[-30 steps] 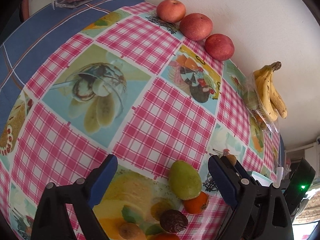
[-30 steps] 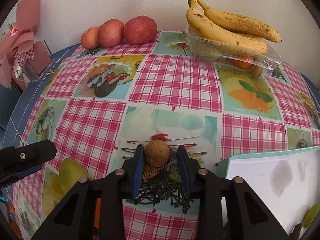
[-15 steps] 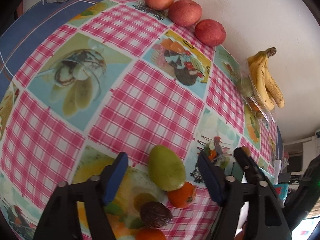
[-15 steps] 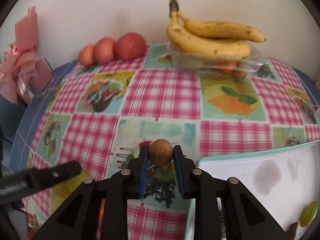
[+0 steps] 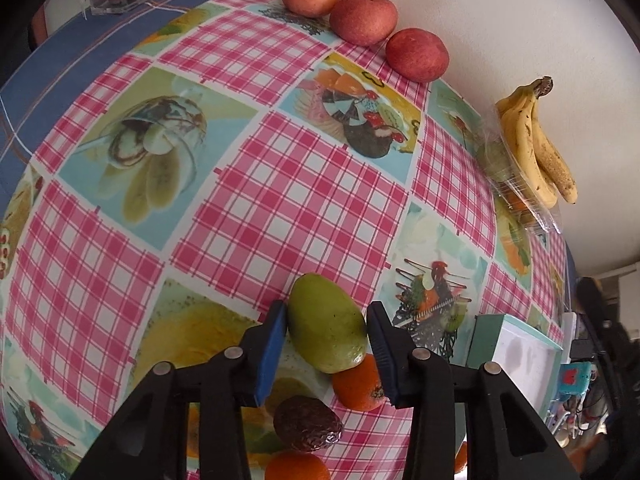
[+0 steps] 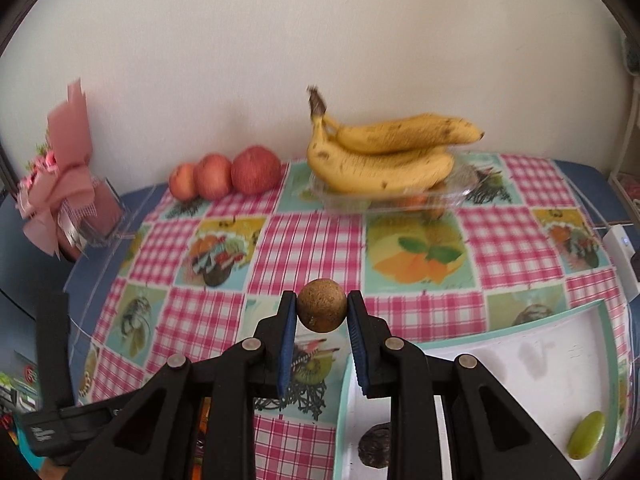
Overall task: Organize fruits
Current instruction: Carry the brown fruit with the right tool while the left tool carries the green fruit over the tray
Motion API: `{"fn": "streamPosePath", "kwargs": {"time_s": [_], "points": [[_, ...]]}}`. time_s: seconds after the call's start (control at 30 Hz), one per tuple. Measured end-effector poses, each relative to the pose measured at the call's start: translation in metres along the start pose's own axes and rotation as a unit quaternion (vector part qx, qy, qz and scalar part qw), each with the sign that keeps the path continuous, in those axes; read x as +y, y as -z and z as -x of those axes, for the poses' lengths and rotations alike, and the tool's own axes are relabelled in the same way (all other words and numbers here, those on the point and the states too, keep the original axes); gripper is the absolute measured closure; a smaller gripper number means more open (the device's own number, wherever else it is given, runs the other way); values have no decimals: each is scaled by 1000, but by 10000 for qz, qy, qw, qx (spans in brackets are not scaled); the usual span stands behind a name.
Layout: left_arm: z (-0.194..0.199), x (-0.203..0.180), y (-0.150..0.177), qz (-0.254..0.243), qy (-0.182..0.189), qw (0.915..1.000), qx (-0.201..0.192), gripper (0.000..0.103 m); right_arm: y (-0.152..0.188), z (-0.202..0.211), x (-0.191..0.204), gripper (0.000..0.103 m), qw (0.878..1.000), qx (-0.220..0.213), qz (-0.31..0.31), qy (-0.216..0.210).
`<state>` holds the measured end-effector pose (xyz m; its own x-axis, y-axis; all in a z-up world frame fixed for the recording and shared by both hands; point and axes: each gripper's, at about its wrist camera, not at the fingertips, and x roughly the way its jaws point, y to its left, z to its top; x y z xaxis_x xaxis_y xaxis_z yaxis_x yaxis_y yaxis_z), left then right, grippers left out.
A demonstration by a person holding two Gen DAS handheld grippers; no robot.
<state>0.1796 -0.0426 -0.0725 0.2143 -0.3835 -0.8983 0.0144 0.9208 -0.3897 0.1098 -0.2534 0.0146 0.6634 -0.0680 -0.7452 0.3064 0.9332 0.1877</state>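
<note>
Three apples [image 5: 364,19], perhaps three bananas [image 6: 380,152], one tray [image 6: 520,364].

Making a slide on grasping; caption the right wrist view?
Right gripper pinches a round brown fruit above the checked tablecloth, bananas behind.

Your three apples [image 6: 224,176] sat in a row at the wall, left of the bananas [image 6: 384,156], which lay on a container [image 6: 452,196]; your tray [image 6: 520,360] lay nearest, right.

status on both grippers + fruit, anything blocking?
Right gripper shut on brown round fruit, raised above the tablecloth. Left gripper straddling green mango, contact unclear. Orange touches mango.
</note>
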Motion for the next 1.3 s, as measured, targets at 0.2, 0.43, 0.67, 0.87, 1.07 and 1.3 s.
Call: {"fn": "streamPosePath", "kwargs": {"time_s": [0.2,0.43,0.67,0.87,1.07,1.3], "points": [[22,-12,-1,-151,102,9995,-247,60,-10,28,-25,77,9991,-260,-280,174],[54,-44,3,-505,375,9965,-552,60,-14,57,-75,77,9940,-381,-799,645],[66,-97,24,-1133,682,9897,-548,60,-7,81,-132,77,9835,-334,-1433,1051],[63,-141,50,-1683,829,9816,-355,60,-2,97,-165,77,9773,-329,-1701,1218],[51,-178,78,-2239,813,9711,-147,60,1,105,-179,77,9748,-337,-1794,1281],[1,-194,108,-2657,462,9619,456,60,20,58,-197,77,9713,438,-1926,1328]]}}
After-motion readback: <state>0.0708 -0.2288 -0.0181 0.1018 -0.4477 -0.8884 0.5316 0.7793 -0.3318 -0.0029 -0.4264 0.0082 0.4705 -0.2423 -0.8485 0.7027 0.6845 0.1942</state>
